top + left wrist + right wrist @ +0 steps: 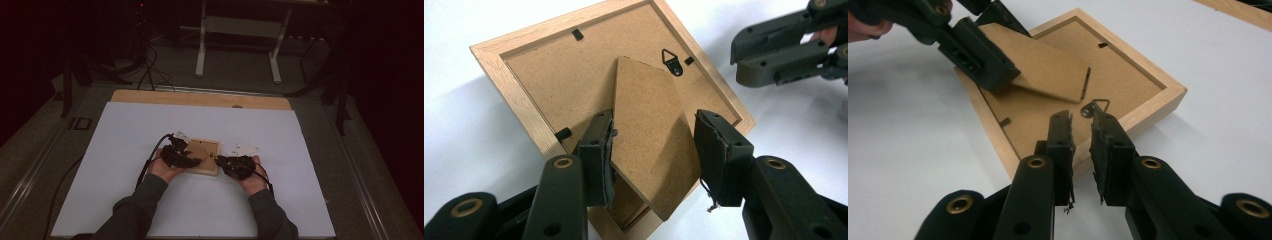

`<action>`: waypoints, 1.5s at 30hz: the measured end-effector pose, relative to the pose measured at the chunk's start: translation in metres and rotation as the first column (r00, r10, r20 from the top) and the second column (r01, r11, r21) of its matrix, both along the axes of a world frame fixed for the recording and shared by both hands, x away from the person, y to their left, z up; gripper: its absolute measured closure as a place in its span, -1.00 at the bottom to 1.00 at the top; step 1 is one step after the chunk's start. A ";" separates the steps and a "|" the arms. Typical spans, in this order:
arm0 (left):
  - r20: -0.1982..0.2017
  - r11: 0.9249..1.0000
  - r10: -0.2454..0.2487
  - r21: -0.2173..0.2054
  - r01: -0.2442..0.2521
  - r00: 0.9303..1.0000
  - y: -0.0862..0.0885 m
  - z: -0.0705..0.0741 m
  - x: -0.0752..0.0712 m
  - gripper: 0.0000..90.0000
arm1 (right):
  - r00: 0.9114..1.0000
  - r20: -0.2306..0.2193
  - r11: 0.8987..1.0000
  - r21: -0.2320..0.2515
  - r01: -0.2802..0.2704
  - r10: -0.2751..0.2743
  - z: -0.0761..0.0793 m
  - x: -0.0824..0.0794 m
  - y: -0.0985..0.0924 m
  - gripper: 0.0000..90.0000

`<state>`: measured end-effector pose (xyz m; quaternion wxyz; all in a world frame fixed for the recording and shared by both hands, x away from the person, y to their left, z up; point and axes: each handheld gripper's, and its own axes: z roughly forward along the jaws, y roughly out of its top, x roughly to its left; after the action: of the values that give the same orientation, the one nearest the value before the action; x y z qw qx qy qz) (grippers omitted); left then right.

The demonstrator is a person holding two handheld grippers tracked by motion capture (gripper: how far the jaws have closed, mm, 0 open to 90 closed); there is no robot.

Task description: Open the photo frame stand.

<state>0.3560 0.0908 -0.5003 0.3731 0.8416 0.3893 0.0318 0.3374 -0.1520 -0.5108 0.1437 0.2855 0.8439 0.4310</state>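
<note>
At frame centre: picture frame (549, 95) face down, stand flap (649, 145) raised.
Left gripper (654, 150): I pinch the flap's edges.
Right gripper (1082, 145): jaws slightly parted beside hanger ring (1096, 106).

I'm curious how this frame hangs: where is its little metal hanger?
The metal hanger sits on the picture frame's cardboard back, just beyond the right gripper's tips.

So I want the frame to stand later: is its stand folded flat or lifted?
Lifted: the stand tilts up off the frame's backing, between the left gripper's jaws.
</note>
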 end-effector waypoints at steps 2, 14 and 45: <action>0.015 1.000 -0.002 0.003 0.002 1.000 -0.001 0.001 -0.002 0.19 | 1.000 0.000 1.000 0.006 0.008 -0.008 0.001 0.000 -0.001 0.72; 0.090 0.999 -0.019 0.029 0.017 0.996 -0.004 0.002 -0.010 0.20 | 0.999 -0.006 0.999 0.029 0.042 -0.041 0.005 0.005 -0.009 0.64; 0.244 0.998 -0.053 0.050 0.042 0.968 -0.001 -0.003 -0.031 0.19 | 0.991 -0.109 0.993 0.081 0.083 -0.074 0.001 0.020 -0.013 0.05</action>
<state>0.3250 0.0895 -0.5035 0.4001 0.8483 0.3192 0.1355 0.3577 -0.1654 -0.5094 0.1032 0.3468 0.8193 0.4448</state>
